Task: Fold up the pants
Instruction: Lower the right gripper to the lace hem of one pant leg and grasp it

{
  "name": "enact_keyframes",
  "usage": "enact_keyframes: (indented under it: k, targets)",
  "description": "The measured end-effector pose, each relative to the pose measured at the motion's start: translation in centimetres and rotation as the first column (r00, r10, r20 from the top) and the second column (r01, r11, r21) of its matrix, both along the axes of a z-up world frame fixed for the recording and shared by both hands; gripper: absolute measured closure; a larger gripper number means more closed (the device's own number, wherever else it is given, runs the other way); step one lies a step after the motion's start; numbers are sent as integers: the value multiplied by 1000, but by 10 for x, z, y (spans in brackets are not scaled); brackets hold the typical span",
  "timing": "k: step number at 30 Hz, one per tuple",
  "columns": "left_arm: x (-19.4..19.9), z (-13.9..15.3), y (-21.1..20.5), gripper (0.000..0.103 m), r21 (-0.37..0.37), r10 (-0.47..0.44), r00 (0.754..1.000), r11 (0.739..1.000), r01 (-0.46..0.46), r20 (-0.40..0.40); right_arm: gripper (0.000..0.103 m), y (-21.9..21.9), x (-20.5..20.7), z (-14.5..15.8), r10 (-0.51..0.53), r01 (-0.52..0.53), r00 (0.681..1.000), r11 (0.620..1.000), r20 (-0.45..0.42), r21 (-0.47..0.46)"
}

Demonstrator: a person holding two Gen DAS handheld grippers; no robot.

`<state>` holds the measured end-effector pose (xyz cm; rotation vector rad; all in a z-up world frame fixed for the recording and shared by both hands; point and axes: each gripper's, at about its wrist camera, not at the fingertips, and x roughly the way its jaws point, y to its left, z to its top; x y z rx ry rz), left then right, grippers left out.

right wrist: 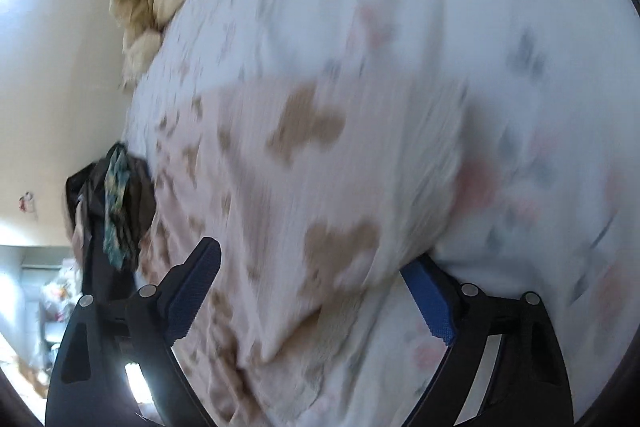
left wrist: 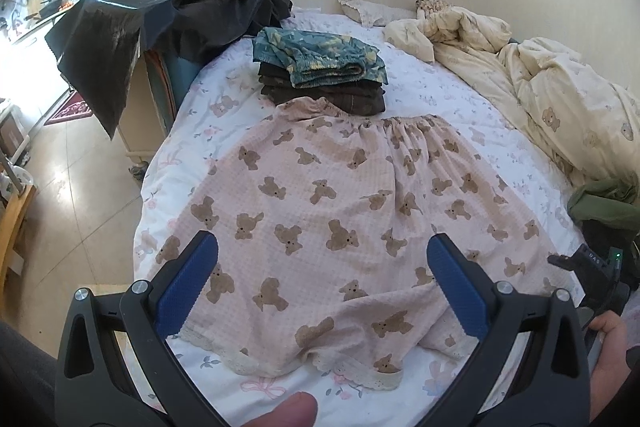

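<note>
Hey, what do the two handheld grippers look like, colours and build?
Both match: the left gripper and the right gripper have black plastic frames with triangular cutouts, silver round pivot pins, and two fingers faced with ribbed blue pads. In the left view, the right gripper's black body shows white lettering and a small green light.

We see a bed (left wrist: 460, 95) covered by a white sheet printed with small pink and grey flowers, and spread flat across its near half lie the pink bear-print pants (left wrist: 340, 211), waistband toward the wall and lace-trimmed hems toward us. Just beyond the waistband sits a stack of folded clothes (left wrist: 324, 75), teal patterned on top and dark brown beneath. A rumpled cream duvet (left wrist: 540, 75) is heaped along the right side, with an olive-green garment (left wrist: 604, 199) at the right edge.
</note>
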<state>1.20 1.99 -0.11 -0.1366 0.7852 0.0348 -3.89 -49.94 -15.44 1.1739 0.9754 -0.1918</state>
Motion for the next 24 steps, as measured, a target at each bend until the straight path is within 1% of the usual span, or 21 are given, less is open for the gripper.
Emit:
enact_keyframes:
  k: [2, 4, 5, 9, 11, 13, 14, 15, 17, 18, 21, 24]
  targets:
    - [-1, 1, 1, 0, -2, 3, 1000, 1000, -3, 0, 12, -10, 1, 0, -36, 36, 999, 999, 8, 4]
    - [-1, 2, 3, 0, -5, 7, 1000, 1000, -7, 4, 12, -13, 6, -3, -44, 44, 999, 999, -4, 4]
    - [-1, 3, 3, 0, -3, 9, 1000, 1000, -9, 6, 12, -14, 12, -2, -41, 41, 999, 999, -9, -12]
    - [-3, 7, 3, 0, 18, 16, 999, 1000, -16, 32, 12, -16, 24, 8, -22, 19, 1000, 991, -18, -134]
    - [-3, 6, 3, 0, 26, 13, 999, 1000, -13, 31, 15, -19, 24, 9, -29, 24, 999, 987, -25, -158]
    - [-2, 4, 3, 0, 20, 10, 1000, 1000, -10, 23, 24, -21, 25, 11, -29, 24, 999, 985, -29, -170]
    - [-1, 4, 2, 0, 18, 9, 1000, 1000, -9, 19, 59, -21, 26, 14, -18, 11, 999, 980, -38, -196]
    - [-1, 3, 2, 0, 17, 8, 1000, 1000, -9, 17, 102, -21, 25, 16, -22, 11, 999, 978, -48, -209]
    - [0, 3, 1, 0, 19, 5, 1000, 1000, -6, 18, 101, -20, 27, 23, 1, -9, 999, 976, -36, -215]
    - [2, 3, 0, 0, 21, 0, 1000, 1000, 0, 17, 101, -17, 28, 27, 20, -26, 999, 971, -30, -238]
    - [5, 0, -2, 0, 34, -2, 1000, 999, 2, 6, 101, -7, 28, 55, 77, -73, 997, 951, 3, -300]
    - [18, -4, -2, 0, 22, -27, 998, 999, 28, -48, 101, 3, 27, 82, 143, -121, 988, 941, 49, -318]
